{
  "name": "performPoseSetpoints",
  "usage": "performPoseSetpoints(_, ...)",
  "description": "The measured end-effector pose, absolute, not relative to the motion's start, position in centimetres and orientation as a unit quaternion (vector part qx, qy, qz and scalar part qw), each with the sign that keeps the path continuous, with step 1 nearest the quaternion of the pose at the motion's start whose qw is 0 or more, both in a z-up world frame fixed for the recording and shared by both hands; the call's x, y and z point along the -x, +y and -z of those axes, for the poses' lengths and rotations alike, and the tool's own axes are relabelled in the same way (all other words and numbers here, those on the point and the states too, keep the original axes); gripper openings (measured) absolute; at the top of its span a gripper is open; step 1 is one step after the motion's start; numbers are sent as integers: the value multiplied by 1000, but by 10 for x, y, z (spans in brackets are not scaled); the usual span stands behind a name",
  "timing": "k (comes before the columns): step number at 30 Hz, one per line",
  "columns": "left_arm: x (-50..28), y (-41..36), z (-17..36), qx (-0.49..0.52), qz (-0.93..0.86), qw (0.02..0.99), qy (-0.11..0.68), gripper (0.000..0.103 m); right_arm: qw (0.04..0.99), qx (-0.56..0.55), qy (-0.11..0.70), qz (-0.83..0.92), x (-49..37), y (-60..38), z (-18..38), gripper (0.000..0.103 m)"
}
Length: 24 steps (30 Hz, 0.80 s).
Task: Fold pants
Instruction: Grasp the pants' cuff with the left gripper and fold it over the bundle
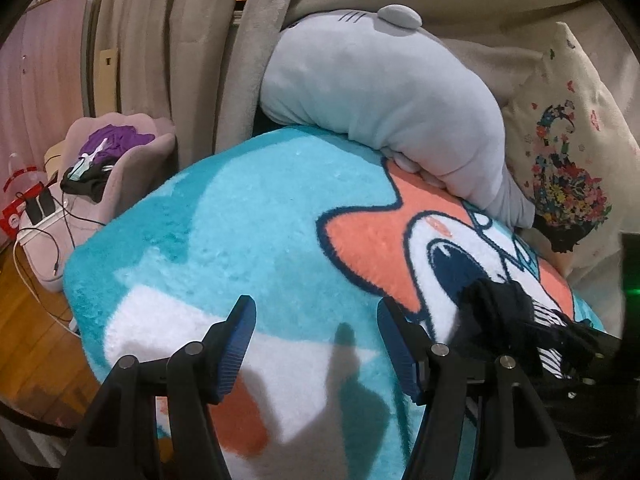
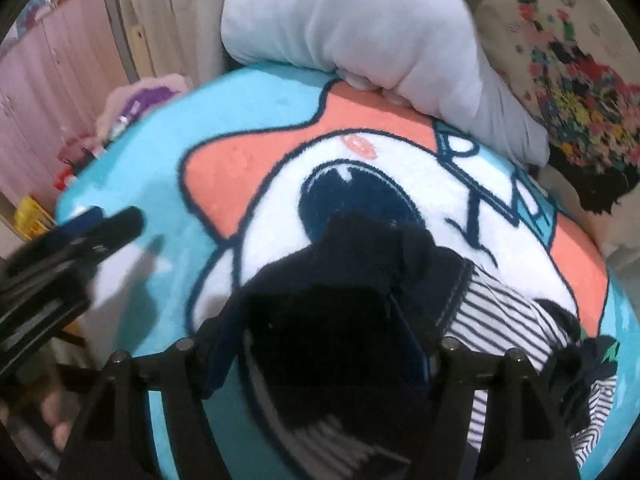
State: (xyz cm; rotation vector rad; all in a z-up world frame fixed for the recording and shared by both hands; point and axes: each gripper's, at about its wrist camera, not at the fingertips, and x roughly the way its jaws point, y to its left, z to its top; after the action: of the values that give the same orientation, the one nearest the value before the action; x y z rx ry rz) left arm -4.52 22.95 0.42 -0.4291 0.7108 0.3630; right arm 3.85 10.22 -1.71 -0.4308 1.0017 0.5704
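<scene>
The pants point(image 2: 360, 256) are dark navy with a black-and-white striped lining, bunched on a teal, orange and white cartoon blanket point(image 2: 248, 152). My right gripper point(image 2: 332, 328) is shut on a fold of the dark pants, which drape over and hide its fingers. In the left wrist view the pants point(image 1: 504, 308) lie at the right, beside my right finger. My left gripper point(image 1: 316, 340) is open and empty above the blanket point(image 1: 224, 232), its blue pads apart. It also shows blurred at the left of the right wrist view point(image 2: 108, 224).
A grey plush shark point(image 1: 384, 104) lies across the blanket's far edge. A flowered white pillow point(image 1: 568, 136) stands at the right. A pink chair point(image 1: 104, 168) with clothes, cables and a charger stands left on the wooden floor. Beige curtains hang behind.
</scene>
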Motion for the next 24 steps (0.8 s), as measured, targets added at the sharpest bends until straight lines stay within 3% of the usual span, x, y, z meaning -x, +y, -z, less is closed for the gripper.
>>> performPoseSetpoints(2, 45, 227, -4, 207, -166, 902, 341, 67, 822, 190, 467, -264, -41, 99, 18, 53)
performPoseSetpoints(3, 44, 224, -4, 207, -156, 904, 340, 67, 825, 182, 466, -262, -42, 95, 16, 36)
performPoseSetpoints(7, 40, 211, -2, 199, -126, 909, 344, 67, 827, 118, 467, -290, -47, 71, 1, 23)
performPoseSetpoints(16, 19, 146, -9, 141, -57, 911, 383, 67, 822, -73, 443, -351, -57, -20, -37, 20)
performPoseSetpoints(24, 1, 117, -16, 124, -58, 909, 393, 67, 839, -135, 428, -309, -73, -94, -46, 20)
